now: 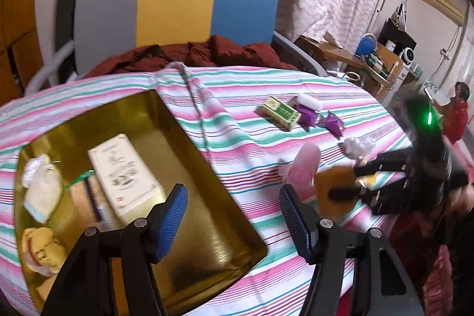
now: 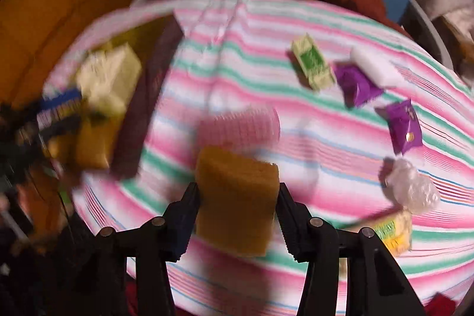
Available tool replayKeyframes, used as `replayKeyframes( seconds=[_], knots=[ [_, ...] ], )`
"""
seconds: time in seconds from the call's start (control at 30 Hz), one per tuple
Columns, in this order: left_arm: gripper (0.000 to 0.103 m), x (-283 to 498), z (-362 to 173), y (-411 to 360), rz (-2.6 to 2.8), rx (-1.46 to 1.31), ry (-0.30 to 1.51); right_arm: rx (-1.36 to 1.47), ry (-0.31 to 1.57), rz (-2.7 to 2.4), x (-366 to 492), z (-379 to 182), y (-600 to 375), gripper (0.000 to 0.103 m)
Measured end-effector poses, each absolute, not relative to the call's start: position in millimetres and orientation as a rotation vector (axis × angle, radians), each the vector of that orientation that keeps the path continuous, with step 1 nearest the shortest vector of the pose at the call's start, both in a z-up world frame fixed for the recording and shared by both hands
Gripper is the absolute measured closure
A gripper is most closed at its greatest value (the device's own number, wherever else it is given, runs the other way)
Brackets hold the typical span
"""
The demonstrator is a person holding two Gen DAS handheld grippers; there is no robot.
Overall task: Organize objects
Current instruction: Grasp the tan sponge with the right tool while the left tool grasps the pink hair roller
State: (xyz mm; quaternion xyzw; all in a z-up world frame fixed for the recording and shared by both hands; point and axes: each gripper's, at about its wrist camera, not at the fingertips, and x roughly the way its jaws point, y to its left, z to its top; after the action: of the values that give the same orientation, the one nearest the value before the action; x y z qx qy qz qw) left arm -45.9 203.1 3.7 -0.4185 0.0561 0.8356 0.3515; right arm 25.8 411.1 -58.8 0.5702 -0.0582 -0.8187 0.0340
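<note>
Between your right gripper's (image 2: 238,206) jaws sits the brown sponge (image 2: 237,199), clamped. Your left gripper (image 1: 234,216) gapes empty beside the gold tin (image 1: 189,144).

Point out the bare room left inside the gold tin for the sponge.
The gold metal tin is bare along its near right corner, between the cream printed box and the rim. Its left side is crowded: a white pouch and a yellowish packet. The right gripper holds the brown sponge.

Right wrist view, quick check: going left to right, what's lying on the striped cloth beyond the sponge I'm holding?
Pink roller → green-and-cream box → first purple packet → second purple packet, then the crumpled clear wrapper nearer.
</note>
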Motion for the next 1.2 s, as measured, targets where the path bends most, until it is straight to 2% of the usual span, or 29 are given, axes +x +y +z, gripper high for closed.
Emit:
replayKeyframes(
  seconds=[0.23,0.67,0.97,1.2],
  knots=[
    [0.038,-49,-3,256,2.019,-1.12,0.176,1.833,-0.109,-2.472,37,-67,422,0.052],
    [0.038,-77,-47,337,1.78,-1.346,0.064,1.787,-0.256,-2.457,50,-68,438,0.052],
    [0.033,-78,-75,370,1.74,-1.431,0.204,1.79,-0.266,-2.455,47,-70,436,0.051],
    [0.038,-70,-83,367,1.779,-1.364,0.251,1.788,-0.287,-2.454,48,-70,438,0.051]
  ],
)
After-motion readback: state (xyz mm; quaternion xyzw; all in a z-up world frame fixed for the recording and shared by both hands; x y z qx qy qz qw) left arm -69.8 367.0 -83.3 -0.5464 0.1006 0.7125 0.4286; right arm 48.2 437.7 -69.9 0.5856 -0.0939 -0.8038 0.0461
